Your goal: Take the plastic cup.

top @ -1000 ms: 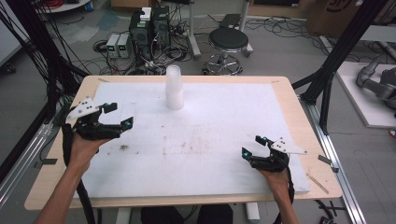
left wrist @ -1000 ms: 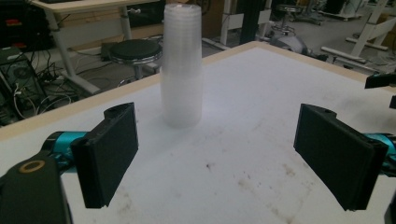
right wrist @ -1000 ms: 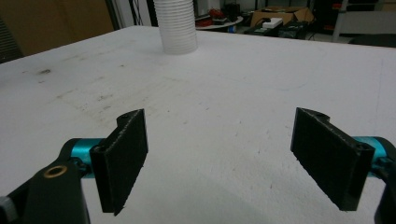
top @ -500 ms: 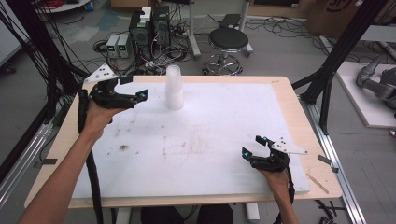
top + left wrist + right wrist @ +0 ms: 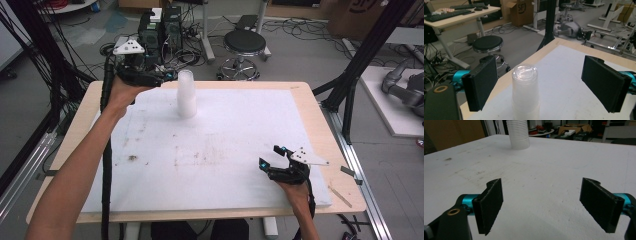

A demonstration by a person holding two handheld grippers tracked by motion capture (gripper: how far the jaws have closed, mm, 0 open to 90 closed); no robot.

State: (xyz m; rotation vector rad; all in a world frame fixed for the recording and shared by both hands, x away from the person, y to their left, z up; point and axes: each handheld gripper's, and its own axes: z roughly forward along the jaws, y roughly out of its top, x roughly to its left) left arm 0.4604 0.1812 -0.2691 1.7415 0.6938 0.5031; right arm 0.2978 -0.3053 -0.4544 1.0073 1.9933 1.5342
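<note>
An upside-down stack of clear plastic cups (image 5: 186, 95) stands on the white sheet (image 5: 240, 130) at the table's far left. My left gripper (image 5: 167, 76) hovers just left of the stack's top, open. In the left gripper view the stack (image 5: 525, 92) rises between the two wide-apart jaws without touching either. My right gripper (image 5: 274, 157) rests low near the front right of the sheet, open and holding nothing. In the right gripper view the base of the stack (image 5: 518, 134) stands far off.
The wooden table (image 5: 320, 125) carries the stained white sheet. Beyond its far edge stand a black stool (image 5: 244, 45), black frame posts (image 5: 357, 65) and tangled cables on the floor. A cable (image 5: 106, 165) trails from my left gripper along the forearm.
My left gripper has travelled from the table's left edge up and to the right, arriving at the top of the cup stack. The right gripper has stayed put.
</note>
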